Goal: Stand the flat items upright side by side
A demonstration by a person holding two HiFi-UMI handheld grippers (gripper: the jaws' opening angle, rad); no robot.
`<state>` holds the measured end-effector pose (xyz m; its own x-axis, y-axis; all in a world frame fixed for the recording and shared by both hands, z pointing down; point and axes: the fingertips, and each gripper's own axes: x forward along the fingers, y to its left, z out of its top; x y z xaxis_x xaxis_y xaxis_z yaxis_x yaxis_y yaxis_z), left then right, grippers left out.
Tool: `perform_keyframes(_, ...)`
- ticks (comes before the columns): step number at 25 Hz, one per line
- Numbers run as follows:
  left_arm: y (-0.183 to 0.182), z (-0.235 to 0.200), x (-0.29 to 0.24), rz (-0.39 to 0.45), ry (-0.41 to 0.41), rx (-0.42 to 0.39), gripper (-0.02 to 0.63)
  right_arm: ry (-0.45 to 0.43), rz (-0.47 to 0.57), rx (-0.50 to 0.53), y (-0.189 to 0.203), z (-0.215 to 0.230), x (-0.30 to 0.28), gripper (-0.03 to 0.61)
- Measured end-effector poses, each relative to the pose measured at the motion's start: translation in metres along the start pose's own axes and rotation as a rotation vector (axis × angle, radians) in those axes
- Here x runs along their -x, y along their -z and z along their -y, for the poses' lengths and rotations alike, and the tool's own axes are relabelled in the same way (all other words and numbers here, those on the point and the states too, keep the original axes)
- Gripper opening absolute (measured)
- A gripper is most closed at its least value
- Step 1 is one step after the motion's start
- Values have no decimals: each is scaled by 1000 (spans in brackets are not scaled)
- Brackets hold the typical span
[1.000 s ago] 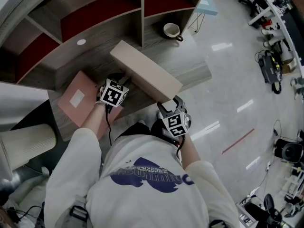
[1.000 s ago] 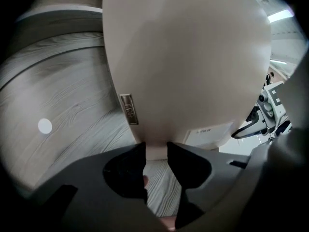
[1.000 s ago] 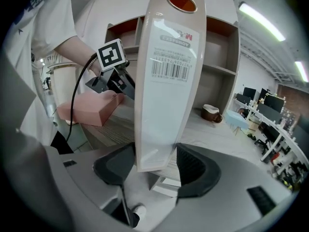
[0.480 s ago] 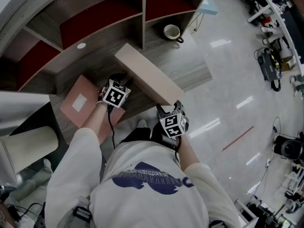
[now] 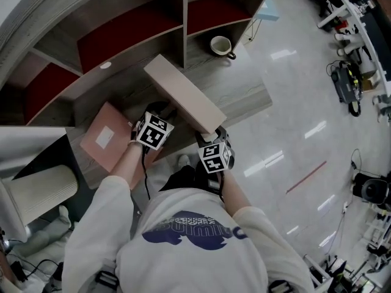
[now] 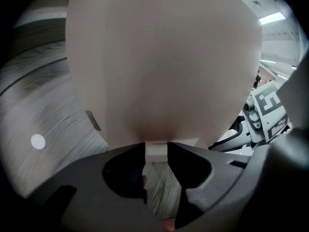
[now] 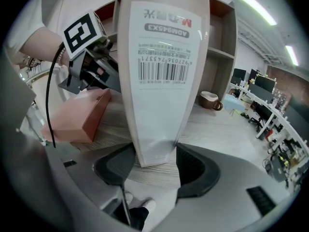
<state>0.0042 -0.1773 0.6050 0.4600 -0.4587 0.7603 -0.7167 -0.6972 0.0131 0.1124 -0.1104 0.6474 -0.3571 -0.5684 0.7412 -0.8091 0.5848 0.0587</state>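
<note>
Grey wood-grain covers the desk (image 5: 244,96), which backs onto open shelf bays (image 5: 128,32) lined in red. A mug (image 5: 221,44) sits near the back right corner, and glossy floor (image 5: 293,133) shows beyond the right edge. On the middle of the desk the beige box (image 5: 183,93) stands on one long narrow edge, running slantwise from the front edge toward the back. The pink box (image 5: 104,136) lies flat near the desk's left end.

The right tongs (image 7: 154,159) are spread wide and clamped on the near end of the beige box, one jaw on each broad face, with the barcode label (image 7: 163,64) turned to their camera. The left tongs (image 6: 156,152) stand at a narrow gap, nipped on a thin pale lip at the foot of the box's broad face. It seems to be the box's own rim, though the view is too close to be sure.

Compared with a second ago, the right tongs have slid leftward along the front edge, and the two marker cubes now sit closer together. The box's near end has swung with them toward the pink box. Its top edge shows narrower from above, so it looks more truly upright.

I judge the first item nearly stood, though whether its lower edge already bears on the desk is unclear. The pink box is not yet raised, so roughly half the job remains. Letting go too soon could let the tall box topple.
</note>
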Motion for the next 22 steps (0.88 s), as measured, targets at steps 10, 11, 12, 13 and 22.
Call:
perform_keyframes(10,-5,20,-9,-25,-26,-38,144,-135,-100,-21,-15,-1,-10,262)
perform_keyframes(11,-4,20,-9,-27,-30,-28,144,-148,-109,-17,-15,-1,-9,262)
perform_keyframes(12,-3,20,-10,-26,-35,-23,144,-163,-114,-16,-15,-2,-7,264)
perform_keyframes(13,-3,19,-10,-21,-39,-20,144,-181,-113,-16,-16,-3,-6,265)
perform_keyframes(22,-11,20,-8,-22,-30,-32,144,-307,-44,33,-33,-6,29,230)
